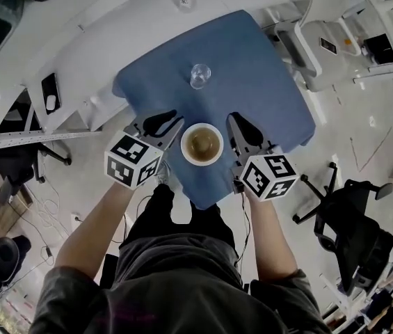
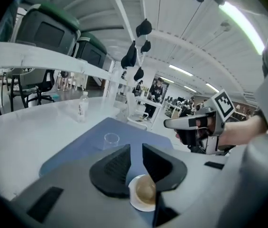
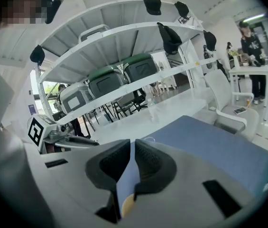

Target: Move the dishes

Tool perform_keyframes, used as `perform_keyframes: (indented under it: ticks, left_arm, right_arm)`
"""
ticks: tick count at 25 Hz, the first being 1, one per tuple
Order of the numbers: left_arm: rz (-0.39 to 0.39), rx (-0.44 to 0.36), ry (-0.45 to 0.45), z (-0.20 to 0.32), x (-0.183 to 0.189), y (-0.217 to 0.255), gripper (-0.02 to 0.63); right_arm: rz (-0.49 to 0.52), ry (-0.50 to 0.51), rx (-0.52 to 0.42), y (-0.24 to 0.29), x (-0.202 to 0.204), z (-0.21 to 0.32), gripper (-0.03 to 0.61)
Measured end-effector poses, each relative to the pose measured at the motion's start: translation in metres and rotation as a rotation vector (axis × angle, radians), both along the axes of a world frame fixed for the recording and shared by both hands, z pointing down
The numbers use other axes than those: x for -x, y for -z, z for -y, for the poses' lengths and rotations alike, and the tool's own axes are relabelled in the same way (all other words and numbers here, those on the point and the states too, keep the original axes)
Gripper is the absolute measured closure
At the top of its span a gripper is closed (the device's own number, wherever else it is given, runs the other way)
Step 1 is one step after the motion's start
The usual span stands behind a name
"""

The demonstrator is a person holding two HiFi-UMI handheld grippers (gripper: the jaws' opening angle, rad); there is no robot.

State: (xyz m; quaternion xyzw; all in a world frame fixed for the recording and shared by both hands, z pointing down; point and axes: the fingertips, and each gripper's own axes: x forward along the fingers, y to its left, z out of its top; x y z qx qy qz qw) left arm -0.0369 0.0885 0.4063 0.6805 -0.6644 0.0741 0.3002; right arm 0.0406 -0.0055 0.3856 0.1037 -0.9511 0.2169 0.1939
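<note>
Blue cloth [image 1: 252,68] covers part of the white tabletop [image 1: 78,54].

Head view: the white round bowl with a brown inside [image 1: 202,143] stands on the cloth near its 6 o'clock edge. A clear drinking glass [image 1: 199,75] stands at the bowl's 12 o'clock, well apart. The left gripper [image 1: 163,124] is at the bowl's 9 o'clock and the right gripper [image 1: 241,127] at its 3 o'clock. Neither is seen touching it.

Left gripper view: the jaws are spread with nothing between them. The bowl [image 2: 145,194] lies below them.

Right gripper view: the jaws are pressed almost together, pinching nothing. A sliver of the bowl [image 3: 126,205] shows beneath.

Judgement: the layout fits a bowl just released here, or one about to be taken up. The views do not settle which. Either way, both grippers need to stay clear of the glass.
</note>
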Motion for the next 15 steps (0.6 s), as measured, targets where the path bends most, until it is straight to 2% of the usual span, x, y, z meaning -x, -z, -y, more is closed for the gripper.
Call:
perform_keyframes:
  ticks: [4, 15]
  left_arm:
    - [-0.018, -0.085, -0.027, -0.01, 0.009, 0.037, 0.537]
    - [0.07, -0.273, -0.093, -0.042, 0.028, 0.134, 0.571]
  right_arm:
    - [0.009, -0.043, -0.045, 0.028, 0.003, -0.011, 0.543]
    - [0.091, -0.118, -0.156, 0.116, 0.005, -0.048, 0.543]
